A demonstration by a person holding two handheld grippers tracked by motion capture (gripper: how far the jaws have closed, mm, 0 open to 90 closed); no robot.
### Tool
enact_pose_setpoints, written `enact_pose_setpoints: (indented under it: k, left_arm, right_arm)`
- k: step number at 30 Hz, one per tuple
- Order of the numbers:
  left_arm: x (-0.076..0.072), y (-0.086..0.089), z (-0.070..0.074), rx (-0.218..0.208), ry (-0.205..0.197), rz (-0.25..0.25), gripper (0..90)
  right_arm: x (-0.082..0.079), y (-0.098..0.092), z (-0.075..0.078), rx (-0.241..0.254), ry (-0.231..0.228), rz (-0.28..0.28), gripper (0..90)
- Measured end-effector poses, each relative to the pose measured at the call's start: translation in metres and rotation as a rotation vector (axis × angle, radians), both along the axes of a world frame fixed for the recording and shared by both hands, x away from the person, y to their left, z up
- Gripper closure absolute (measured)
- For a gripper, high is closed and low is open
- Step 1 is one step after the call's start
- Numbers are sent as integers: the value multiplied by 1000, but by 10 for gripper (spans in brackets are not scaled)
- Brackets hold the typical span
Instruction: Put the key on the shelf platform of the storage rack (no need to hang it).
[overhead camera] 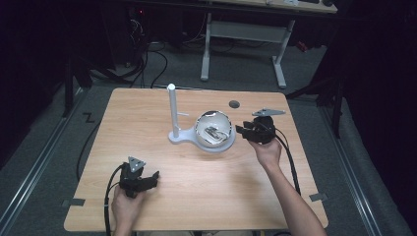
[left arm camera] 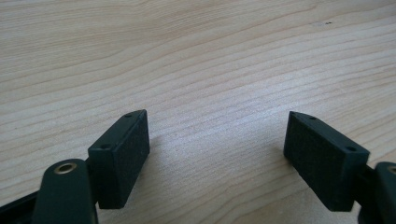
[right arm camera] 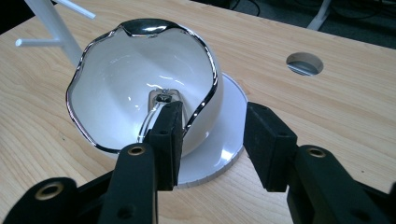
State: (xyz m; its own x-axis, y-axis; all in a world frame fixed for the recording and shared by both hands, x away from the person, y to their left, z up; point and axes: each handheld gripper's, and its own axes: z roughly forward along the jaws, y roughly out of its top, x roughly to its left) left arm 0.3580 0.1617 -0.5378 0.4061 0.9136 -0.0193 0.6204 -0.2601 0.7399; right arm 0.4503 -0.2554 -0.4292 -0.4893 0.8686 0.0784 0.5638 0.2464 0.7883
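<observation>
A glossy white cup [overhead camera: 213, 129] with a wavy chrome rim lies tilted on the round base [overhead camera: 223, 144] of a white stand, whose pole [overhead camera: 172, 110] rises at its left. In the right gripper view the cup [right arm camera: 140, 84] opens toward me and its handle [right arm camera: 156, 100] sits just behind the left jaw. My right gripper [right arm camera: 215, 112] is open, close to the cup's right side [overhead camera: 239, 130], jaws apart over the base plate [right arm camera: 229, 140] and not pressing on anything. My left gripper [overhead camera: 155, 175] rests near the table's front left, open [left arm camera: 218, 119] over bare wood.
A round cable hole [overhead camera: 234, 104] is cut in the wooden table [overhead camera: 147, 123] behind the cup, also seen in the right gripper view [right arm camera: 304, 63]. The stand carries thin side pegs [right arm camera: 39, 42]. A white-legged desk [overhead camera: 243, 46] and floor cables lie beyond the table's far edge.
</observation>
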Motion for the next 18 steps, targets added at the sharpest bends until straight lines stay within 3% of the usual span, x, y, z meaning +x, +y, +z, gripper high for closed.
enact_pose_setpoints:
  k: [7, 18]
  left_arm:
    - [0, 0, 0, -1, 0, -1, 227]
    - [0, 0, 0, -2, 0, -1, 227]
  right_arm:
    - [-10, -9, 1, 6, -29, -10, 582]
    - [-22, -25, 6, -8, -35, -29, 582]
